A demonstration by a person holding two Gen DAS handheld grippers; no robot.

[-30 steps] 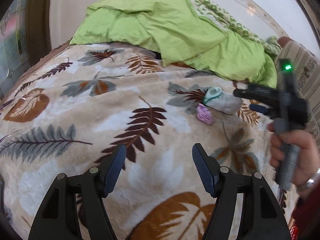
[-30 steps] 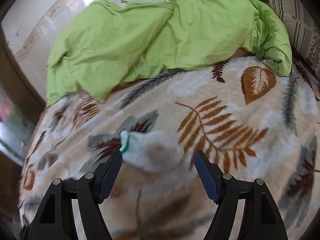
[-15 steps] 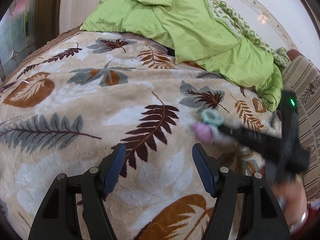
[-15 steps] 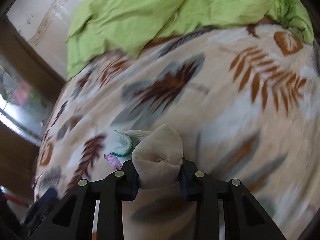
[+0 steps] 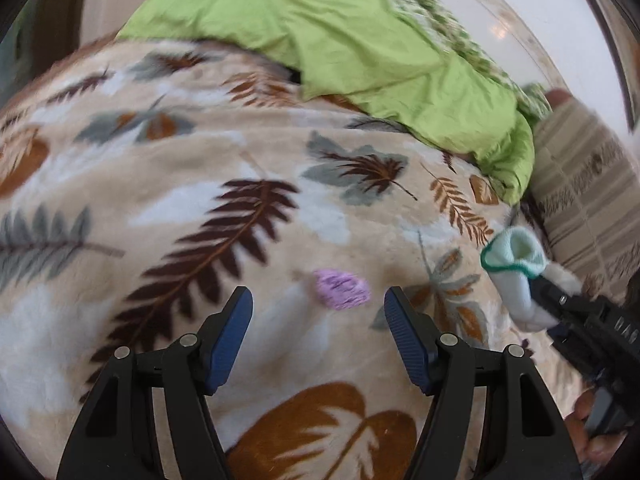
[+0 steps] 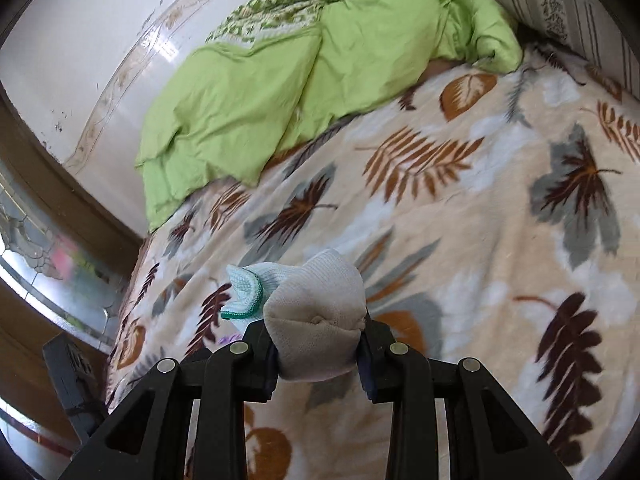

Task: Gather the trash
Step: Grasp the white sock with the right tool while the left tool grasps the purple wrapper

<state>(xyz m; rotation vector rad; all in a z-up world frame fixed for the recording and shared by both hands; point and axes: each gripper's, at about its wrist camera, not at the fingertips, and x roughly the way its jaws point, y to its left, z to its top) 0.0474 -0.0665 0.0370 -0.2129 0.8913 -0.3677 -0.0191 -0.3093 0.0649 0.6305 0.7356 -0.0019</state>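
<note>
My right gripper (image 6: 318, 354) is shut on a white sock with a green-trimmed cuff (image 6: 316, 312) and holds it above the bed. The same sock (image 5: 516, 268) shows at the right of the left wrist view, in the right gripper (image 5: 548, 300). A crumpled purple wrapper (image 5: 341, 288) lies on the leaf-print blanket (image 5: 200, 168), just ahead of my left gripper (image 5: 318, 334), slightly right of centre between its fingers. The left gripper is open and empty.
A green duvet (image 5: 360, 40) is heaped at the head of the bed, also in the right wrist view (image 6: 300, 80). A striped pillow (image 5: 588, 184) lies at the right. A white wall and a wooden frame with patterned glass (image 6: 48, 240) border the bed.
My right gripper closed on the sock and lifted it off the blanket, moving right. My left gripper moved closer to the purple wrapper, which now lies alone.
</note>
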